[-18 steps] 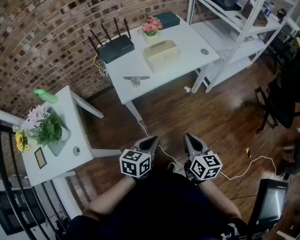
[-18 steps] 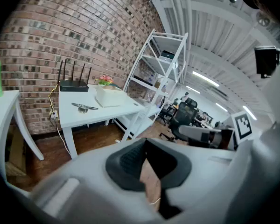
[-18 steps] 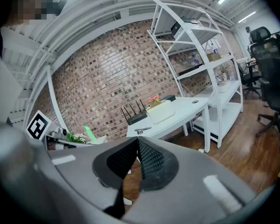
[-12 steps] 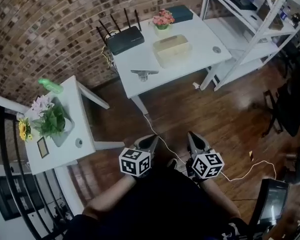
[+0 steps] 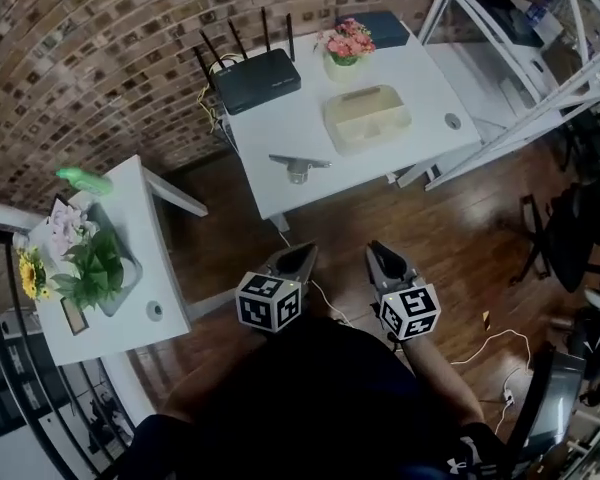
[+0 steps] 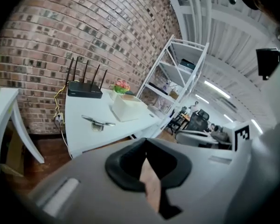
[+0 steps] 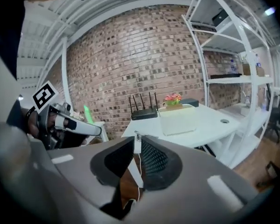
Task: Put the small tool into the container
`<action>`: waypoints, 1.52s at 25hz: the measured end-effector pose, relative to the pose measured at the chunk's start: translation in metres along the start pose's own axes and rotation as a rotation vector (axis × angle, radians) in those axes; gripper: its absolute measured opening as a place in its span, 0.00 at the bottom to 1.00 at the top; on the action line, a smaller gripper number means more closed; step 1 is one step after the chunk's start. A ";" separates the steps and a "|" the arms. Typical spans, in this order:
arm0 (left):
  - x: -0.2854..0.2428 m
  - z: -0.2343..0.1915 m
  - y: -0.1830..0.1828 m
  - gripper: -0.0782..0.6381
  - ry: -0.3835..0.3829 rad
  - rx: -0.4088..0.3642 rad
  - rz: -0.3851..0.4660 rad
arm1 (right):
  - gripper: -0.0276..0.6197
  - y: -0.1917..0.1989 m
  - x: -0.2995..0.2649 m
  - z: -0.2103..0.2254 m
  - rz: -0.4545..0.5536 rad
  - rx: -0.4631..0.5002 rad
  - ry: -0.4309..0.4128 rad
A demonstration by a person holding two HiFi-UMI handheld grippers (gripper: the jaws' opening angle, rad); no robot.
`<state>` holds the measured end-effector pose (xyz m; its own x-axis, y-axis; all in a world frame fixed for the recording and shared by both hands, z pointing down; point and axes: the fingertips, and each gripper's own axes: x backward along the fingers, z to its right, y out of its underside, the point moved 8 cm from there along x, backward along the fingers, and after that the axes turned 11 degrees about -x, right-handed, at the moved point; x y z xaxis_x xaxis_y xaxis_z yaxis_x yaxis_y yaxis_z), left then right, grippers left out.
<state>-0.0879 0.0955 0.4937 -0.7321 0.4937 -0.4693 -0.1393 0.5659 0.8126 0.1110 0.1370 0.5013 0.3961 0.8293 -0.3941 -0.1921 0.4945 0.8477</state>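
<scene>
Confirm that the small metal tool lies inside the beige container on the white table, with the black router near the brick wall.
Not quite: the head view shows the small metal tool lying on the bare white table, apart from the beige container, by the table's front edge. The black router is near the brick wall.

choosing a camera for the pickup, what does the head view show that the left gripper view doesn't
Only the head view: the potted plants and the small picture frame on the side table. Only the left gripper view: the ceiling lights and the office chairs further back in the room. Both: the white table, the router, the pink flowers, the container, the small tool lying in front of it, and the white shelf.
</scene>
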 end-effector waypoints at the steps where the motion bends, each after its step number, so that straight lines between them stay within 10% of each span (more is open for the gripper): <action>1: -0.003 -0.012 -0.007 0.11 0.005 0.007 0.006 | 0.14 -0.007 -0.015 0.000 -0.015 0.034 0.002; 11: 0.002 -0.129 -0.038 0.11 -0.083 0.111 0.025 | 0.22 -0.033 -0.183 -0.010 -0.210 0.425 -0.008; 22: 0.017 -0.154 -0.047 0.11 -0.278 0.192 0.096 | 0.31 -0.005 -0.266 -0.019 -0.357 0.795 -0.166; 38: 0.029 -0.124 -0.020 0.11 -0.461 0.300 0.088 | 0.27 0.021 -0.302 -0.010 -0.420 0.986 -0.239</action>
<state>-0.1885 0.0169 0.5071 -0.3556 0.7469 -0.5618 0.1545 0.6398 0.7528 -0.0213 -0.1004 0.6341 0.4465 0.5192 -0.7287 0.7586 0.2122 0.6160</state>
